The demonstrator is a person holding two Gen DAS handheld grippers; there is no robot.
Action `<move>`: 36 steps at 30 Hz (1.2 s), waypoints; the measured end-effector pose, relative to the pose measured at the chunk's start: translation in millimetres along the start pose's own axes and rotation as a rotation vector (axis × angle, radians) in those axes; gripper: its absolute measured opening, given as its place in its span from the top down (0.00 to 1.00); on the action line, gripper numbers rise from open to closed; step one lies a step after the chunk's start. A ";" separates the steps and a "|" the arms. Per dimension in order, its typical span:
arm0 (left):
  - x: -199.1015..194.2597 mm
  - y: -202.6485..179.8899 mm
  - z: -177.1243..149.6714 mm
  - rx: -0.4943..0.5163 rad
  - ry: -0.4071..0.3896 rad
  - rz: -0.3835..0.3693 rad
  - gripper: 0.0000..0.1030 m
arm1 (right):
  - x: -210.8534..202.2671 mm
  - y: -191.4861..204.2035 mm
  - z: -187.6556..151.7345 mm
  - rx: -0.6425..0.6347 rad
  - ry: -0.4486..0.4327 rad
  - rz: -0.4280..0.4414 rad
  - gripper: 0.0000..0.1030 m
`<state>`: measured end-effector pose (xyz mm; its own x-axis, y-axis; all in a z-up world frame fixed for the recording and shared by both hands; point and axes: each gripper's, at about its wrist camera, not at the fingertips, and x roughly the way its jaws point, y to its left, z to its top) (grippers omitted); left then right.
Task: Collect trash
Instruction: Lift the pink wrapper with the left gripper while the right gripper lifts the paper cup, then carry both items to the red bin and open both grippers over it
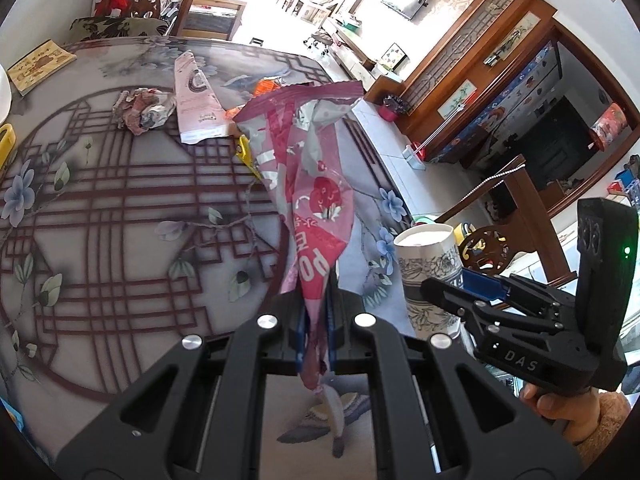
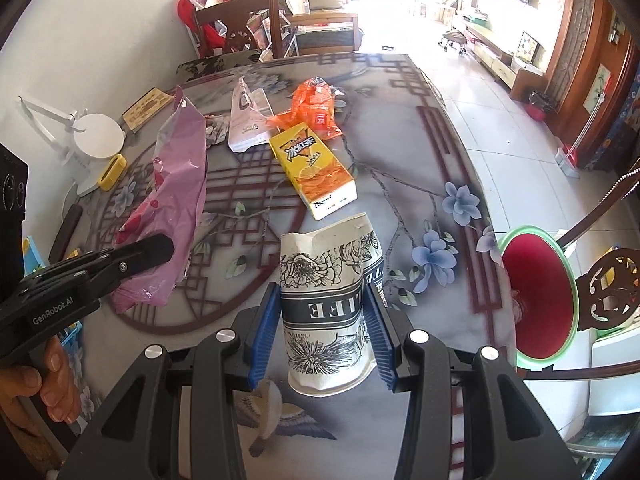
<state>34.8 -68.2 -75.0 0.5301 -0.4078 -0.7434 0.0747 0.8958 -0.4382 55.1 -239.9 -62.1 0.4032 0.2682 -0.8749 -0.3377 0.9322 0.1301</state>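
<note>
My left gripper (image 1: 314,332) is shut on the lower end of a pink snack bag (image 1: 308,168) and holds it up over the table; the bag also shows in the right wrist view (image 2: 172,200), with the left gripper (image 2: 156,250) beside it. My right gripper (image 2: 326,328) is shut on a crumpled white paper cup (image 2: 330,292) with black flower print; the cup also shows in the left wrist view (image 1: 428,264), with the right gripper (image 1: 448,292). On the table lie a yellow drink carton (image 2: 314,170), an orange wrapper (image 2: 314,106), a pale pink packet (image 1: 196,100) and a crumpled paper ball (image 1: 142,110).
The table (image 2: 400,140) has a flowered cover; its right edge drops to a tiled floor. A red bin with a green rim (image 2: 540,296) stands below that edge, next to a wooden chair (image 2: 608,284). A white lamp base (image 2: 100,136) and yellow object (image 2: 112,172) sit far left.
</note>
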 end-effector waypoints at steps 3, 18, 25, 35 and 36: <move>4.4 -11.1 -0.3 -0.003 -0.002 0.011 0.93 | -2.6 -13.1 1.4 -0.003 -0.006 0.011 0.60; 36.1 -75.4 2.9 0.002 -0.007 0.067 0.93 | -9.9 -83.8 5.2 -0.014 -0.022 0.072 0.60; 54.0 -106.4 4.6 0.022 0.002 0.086 0.93 | -11.4 -122.4 0.2 0.017 -0.019 0.090 0.60; 87.4 -147.1 10.4 0.057 0.036 0.086 0.93 | -17.2 -185.4 -4.0 0.082 -0.026 0.066 0.60; 90.1 -149.8 10.8 0.060 0.040 0.086 0.93 | -16.7 -194.5 -5.7 0.096 -0.023 0.057 0.60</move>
<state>80.5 -237.2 -70.9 0.5026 -0.3346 -0.7972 0.0815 0.9363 -0.3416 109.2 -427.0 -75.5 0.4052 0.3263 -0.8540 -0.2784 0.9338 0.2247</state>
